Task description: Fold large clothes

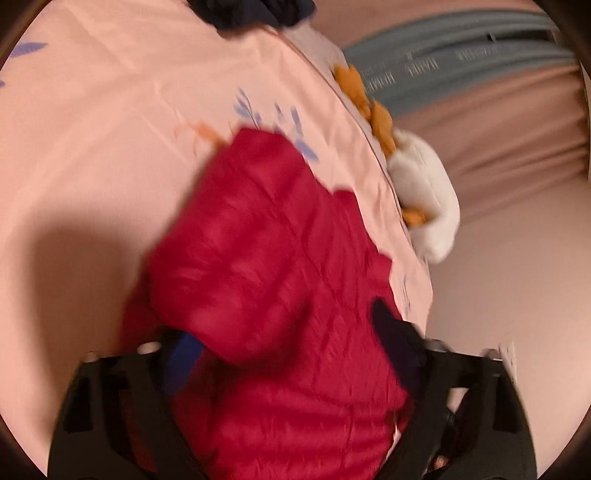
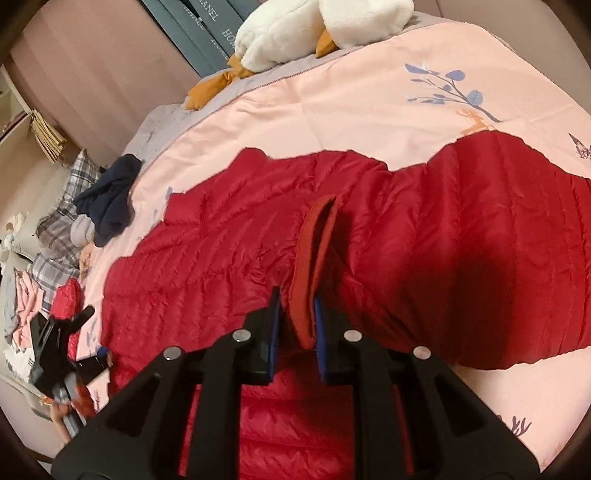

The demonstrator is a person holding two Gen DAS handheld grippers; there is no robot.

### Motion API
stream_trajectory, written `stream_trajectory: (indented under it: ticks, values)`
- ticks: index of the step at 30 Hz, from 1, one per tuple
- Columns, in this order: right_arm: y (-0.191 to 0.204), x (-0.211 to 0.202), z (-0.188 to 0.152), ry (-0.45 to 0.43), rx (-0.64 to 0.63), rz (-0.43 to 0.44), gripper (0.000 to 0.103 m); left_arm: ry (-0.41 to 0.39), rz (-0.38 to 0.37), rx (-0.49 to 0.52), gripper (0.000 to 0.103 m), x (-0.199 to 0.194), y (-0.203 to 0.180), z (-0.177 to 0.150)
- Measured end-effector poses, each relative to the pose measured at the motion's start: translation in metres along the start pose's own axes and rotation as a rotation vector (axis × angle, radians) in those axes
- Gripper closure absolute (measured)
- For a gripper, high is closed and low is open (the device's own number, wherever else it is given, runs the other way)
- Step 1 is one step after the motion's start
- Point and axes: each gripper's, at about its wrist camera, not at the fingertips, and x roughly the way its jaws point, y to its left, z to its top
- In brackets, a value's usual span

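- Clamping a dark-red ribbed edge (image 2: 314,273) of the red down jacket (image 2: 424,236), the right gripper (image 2: 297,314) has its jaws narrow, the blue pads pressing the strip from both sides so that it stands upright between them.
- Straddling a puffy fold of the same jacket (image 1: 266,266), the left gripper (image 1: 284,332) has its jaws fairly wide; the left-wrist view is blurred, and I cannot tell whether the pads press the fabric or only flank it.
- In the right-wrist view the left gripper (image 2: 62,343) shows small at the lower left, at the jacket's near-left end, with red fabric around its tip.
- The jacket lies spread across a pink bedspread (image 2: 332,110) printed with blue leaf sprigs and a small orange deer, its quilted channels running across the bed.
- A dark navy garment (image 2: 110,199) lies crumpled on the bedspread near the jacket's far-left corner, apart from it.
- Beyond that, off the bed's edge, grey plaid bedding (image 2: 62,206) and a heap of pink and white clothes (image 2: 22,310) are piled.
- A white plush goose (image 2: 317,29) with orange feet rests at the far edge of the bed.
- Behind it stands a row of grey-blue book-like boxes (image 2: 199,26) against a pink wall.
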Motion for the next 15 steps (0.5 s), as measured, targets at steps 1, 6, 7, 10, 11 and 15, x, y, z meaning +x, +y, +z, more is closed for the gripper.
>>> stream_trajectory:
  ticks: [1,6,7,10,11,15]
  values:
    - [-0.001,0.002,-0.001,0.004,0.001,-0.001,0.087,-0.019,0.025,-0.019,0.042,0.000,0.005,0.005]
    - [-0.011,0.015,-0.012,0.041,0.029,-0.002,0.085,-0.026,0.076,-0.097,0.065,0.000,0.036,0.009]
    - [-0.015,0.018,-0.014,0.044,0.045,0.003,0.085,-0.019,0.078,-0.089,0.065,0.001,0.039,0.007]
    - [-0.021,0.022,-0.013,0.055,0.070,0.009,0.084,-0.009,0.092,-0.057,0.066,0.003,0.036,0.006]
    - [-0.021,0.021,-0.013,0.055,0.068,0.004,0.084,0.006,0.101,-0.042,0.066,0.003,0.033,0.006]
    - [-0.012,0.006,-0.008,0.017,0.012,-0.066,0.075,0.046,0.166,0.055,0.061,-0.009,0.023,0.002]
